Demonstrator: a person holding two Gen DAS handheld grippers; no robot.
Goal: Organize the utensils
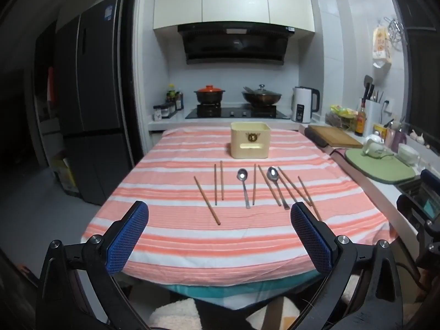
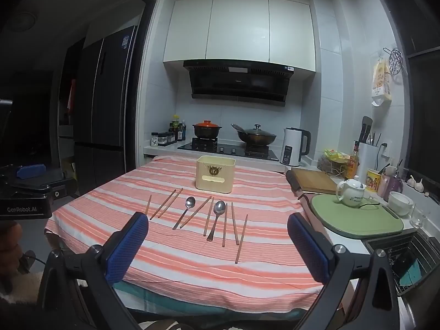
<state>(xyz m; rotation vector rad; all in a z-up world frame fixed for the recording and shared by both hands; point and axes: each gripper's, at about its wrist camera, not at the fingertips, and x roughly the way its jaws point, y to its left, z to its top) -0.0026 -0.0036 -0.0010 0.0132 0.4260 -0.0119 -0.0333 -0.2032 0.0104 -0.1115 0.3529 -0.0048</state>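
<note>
Left to right: your left gripper gapes fully, holding nothing. Chopsticks and two spoons lie loose in a row on the striped cloth, in front of the cream box. Your right gripper likewise stands wide and empty.

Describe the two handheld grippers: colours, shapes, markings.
Both match: the left gripper and right gripper have black angular linkage arms with silver pivot bolts and blue, fine-textured finger pads. The left gripper's black body reads "GenRobot.AI" in white.
</note>
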